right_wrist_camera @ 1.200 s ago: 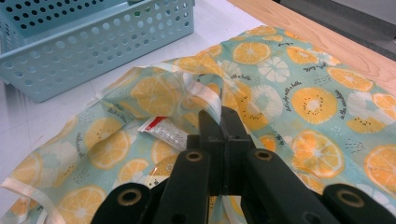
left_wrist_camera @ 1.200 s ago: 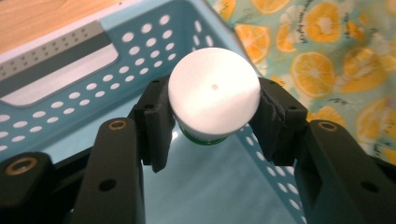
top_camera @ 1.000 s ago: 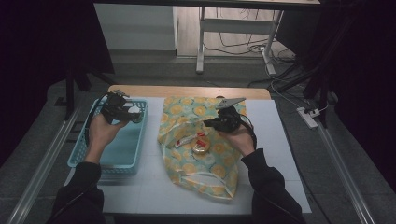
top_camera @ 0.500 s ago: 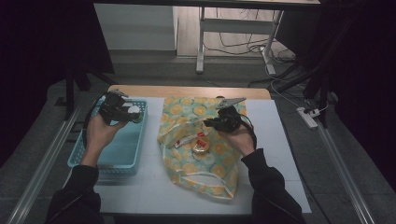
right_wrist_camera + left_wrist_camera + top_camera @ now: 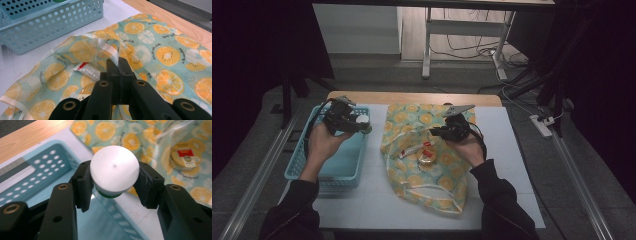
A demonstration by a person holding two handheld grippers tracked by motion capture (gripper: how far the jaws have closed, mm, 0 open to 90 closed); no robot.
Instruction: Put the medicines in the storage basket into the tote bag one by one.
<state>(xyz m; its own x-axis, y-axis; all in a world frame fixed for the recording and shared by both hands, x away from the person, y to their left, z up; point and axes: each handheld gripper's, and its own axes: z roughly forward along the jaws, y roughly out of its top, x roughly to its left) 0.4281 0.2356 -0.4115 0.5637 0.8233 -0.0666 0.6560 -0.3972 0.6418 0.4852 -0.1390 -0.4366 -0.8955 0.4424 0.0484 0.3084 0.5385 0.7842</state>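
Jar, white-lidded, is being carried in my left gripper from basket toward bag; my right gripper is pinching its rim open. Next: lowering it inside.

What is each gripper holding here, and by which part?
Left gripper: white-capped jar, by its sides under the cap. Right gripper: orange-print bag, by its rim.

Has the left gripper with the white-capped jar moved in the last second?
Yes. The left gripper, shut on the jar, shifted toward the basket's bag-side rim, nearer the fruit-print bag.
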